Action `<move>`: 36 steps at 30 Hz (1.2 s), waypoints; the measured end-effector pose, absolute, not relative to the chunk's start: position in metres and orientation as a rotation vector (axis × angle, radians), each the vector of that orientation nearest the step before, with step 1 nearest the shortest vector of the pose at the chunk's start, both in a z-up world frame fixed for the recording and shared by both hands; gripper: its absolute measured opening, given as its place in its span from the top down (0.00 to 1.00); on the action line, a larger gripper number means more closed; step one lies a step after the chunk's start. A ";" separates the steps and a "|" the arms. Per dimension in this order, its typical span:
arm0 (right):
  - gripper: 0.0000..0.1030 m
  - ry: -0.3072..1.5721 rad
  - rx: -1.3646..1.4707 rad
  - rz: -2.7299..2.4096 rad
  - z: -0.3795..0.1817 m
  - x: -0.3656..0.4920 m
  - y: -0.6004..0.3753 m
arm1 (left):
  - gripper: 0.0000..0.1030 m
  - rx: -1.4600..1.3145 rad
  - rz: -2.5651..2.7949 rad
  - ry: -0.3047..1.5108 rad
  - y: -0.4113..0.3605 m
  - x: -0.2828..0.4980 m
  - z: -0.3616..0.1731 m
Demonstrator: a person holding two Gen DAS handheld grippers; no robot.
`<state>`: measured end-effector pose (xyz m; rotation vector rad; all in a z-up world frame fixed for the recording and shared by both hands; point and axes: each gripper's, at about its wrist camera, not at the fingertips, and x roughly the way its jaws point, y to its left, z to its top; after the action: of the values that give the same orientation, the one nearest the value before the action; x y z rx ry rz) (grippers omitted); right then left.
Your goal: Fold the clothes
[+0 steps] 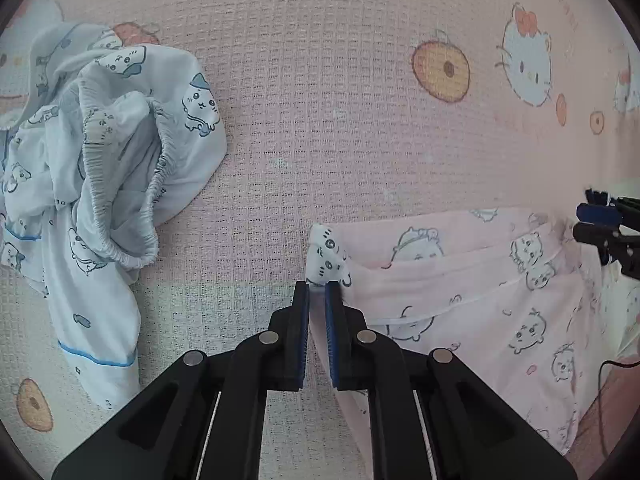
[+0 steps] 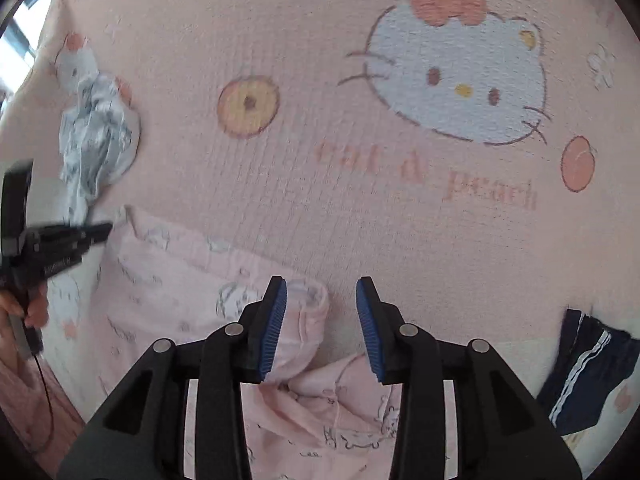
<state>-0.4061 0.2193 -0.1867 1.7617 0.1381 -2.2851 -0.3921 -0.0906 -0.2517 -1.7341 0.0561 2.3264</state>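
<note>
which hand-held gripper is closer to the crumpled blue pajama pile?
Left. The left hand-held gripper is beside the blue pajama pile, pinching the pink garment's corner. The right hand-held gripper is open over the garment's opposite end.

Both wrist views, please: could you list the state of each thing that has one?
Left claw: shut on the pink garment's corner.
Right claw: open, pink cloth between the jaws, not pinched.
Pink garment: partly folded, flat on the blanket.
Blue garment: crumpled, unfolded.
Navy garment: lying bunched.
</note>
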 end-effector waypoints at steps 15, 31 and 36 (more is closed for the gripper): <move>0.96 -0.008 1.626 -2.283 -0.216 -0.388 0.229 | 0.91 -1.529 2.421 -0.237 -0.149 -0.389 -0.233; 0.88 -0.185 1.698 -2.376 -0.201 -0.405 0.287 | 0.43 -1.585 2.299 0.099 -0.091 -0.378 -0.254; 0.67 -0.167 1.694 -2.389 -0.206 -0.416 0.269 | 0.43 -1.530 2.283 0.089 -0.087 -0.379 -0.246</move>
<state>-0.4163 0.2695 -0.2056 1.6935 -0.1666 -2.3894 -0.3789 -0.0868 -0.2455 -1.5303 0.0892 2.2829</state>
